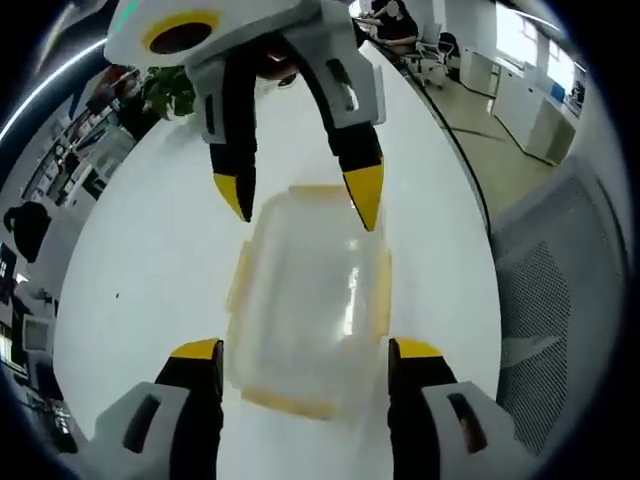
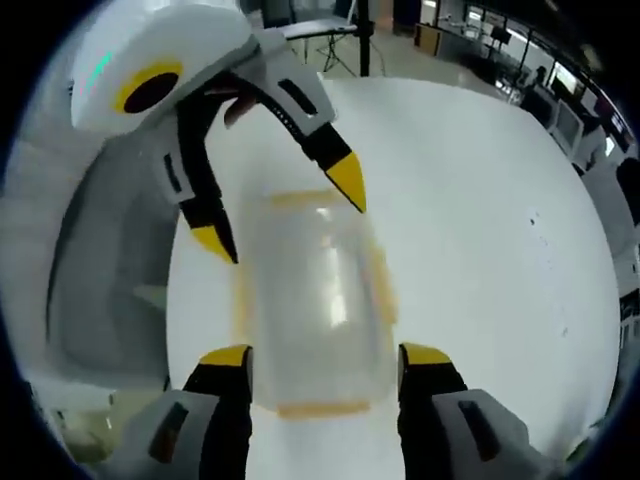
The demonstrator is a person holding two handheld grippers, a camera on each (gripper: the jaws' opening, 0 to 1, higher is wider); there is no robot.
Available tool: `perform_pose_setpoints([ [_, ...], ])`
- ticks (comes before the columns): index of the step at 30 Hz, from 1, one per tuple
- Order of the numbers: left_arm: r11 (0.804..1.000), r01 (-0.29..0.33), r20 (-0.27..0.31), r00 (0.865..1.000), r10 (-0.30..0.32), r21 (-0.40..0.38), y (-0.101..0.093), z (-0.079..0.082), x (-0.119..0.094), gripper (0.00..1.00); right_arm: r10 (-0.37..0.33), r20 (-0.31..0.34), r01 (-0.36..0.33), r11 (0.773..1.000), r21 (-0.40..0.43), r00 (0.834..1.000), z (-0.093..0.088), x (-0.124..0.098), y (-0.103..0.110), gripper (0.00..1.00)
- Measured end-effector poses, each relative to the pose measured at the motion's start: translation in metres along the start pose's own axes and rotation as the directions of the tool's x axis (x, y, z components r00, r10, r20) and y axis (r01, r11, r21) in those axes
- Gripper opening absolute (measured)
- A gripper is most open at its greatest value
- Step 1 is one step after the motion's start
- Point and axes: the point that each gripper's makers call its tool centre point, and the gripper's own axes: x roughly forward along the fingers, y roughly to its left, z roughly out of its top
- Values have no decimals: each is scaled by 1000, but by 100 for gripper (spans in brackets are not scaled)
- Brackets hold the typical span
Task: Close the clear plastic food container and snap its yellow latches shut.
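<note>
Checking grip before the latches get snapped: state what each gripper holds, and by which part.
Nothing is held. The left gripper and right gripper are both open, straddling opposite ends of the container on the white table, jaws apart from it.

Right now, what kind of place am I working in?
Most likely an open-plan office or lab. The clear container sits on a long white table, with office chairs and white cabinets beyond it, and more desks in the right gripper view.
</note>
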Motion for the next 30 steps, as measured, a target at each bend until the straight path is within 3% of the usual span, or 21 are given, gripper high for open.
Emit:
perform_pose_setpoints([
  [9,1000,9,-16,1000,-9,17,1,-4,7,71,-30,-12,30,999,-25,999,-9,2,5,69],
  [30,998,46,-53,998,-44,41,1,-12,26,77,-71,-70,64,992,-105,995,-19,18,3,71],
])
